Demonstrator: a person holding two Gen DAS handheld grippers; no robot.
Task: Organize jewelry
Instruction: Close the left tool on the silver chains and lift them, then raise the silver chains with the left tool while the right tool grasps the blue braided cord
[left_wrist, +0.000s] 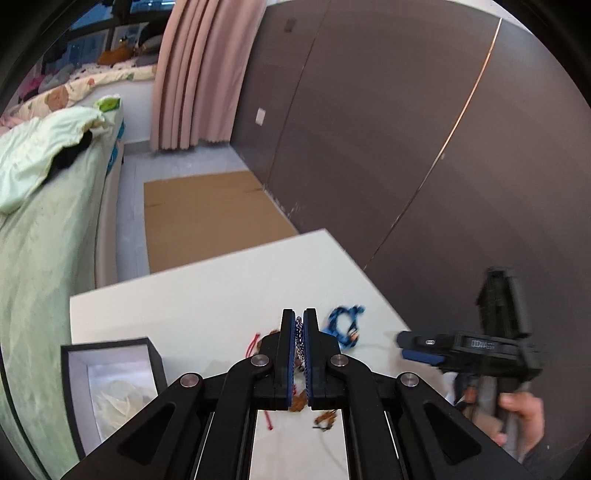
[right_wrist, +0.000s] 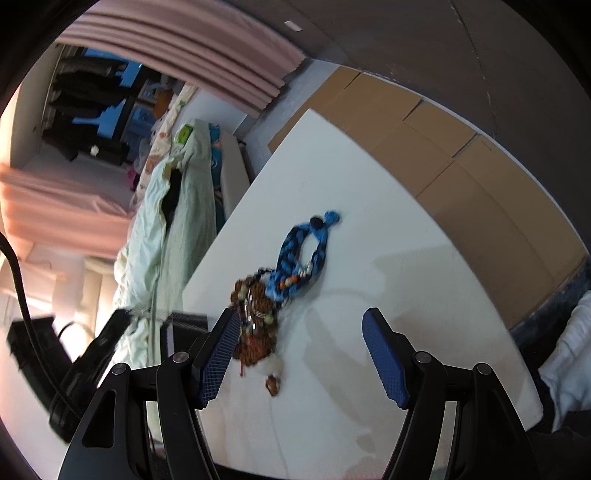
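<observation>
- Left gripper (left_wrist: 299, 321): jaws clenched on a thin beaded chain (left_wrist: 300, 341), which shows as a pale strand between the blue pads. The piece is held, not resting free.
- Black gift box (left_wrist: 74, 373), the landmark: it stands open on the white table (left_wrist: 207, 295), lined white, with crumpled pale tissue inside. It lies just to the left of the left gripper in the left wrist view.
- Brown bead pile (right_wrist: 255, 325): on the table to the right of the box, partly under and behind the closed jaws; red cord ends trail from it. Whether the chain is clear of this pile cannot be told.
- Blue braided bracelet (right_wrist: 303, 254): on the table beyond the brown pile, further from the box, touching the pile at its near end.
- Right gripper (right_wrist: 299, 354): released, its 2 pads standing wide apart with nothing between them, near the brown pile.
- Step in hand, as judged: 1 piece picked from the heap for transfer.
- Next move calls for: carrying the chain left over the box opening, checking for snags on the pile, then releasing above the tissue.
</observation>
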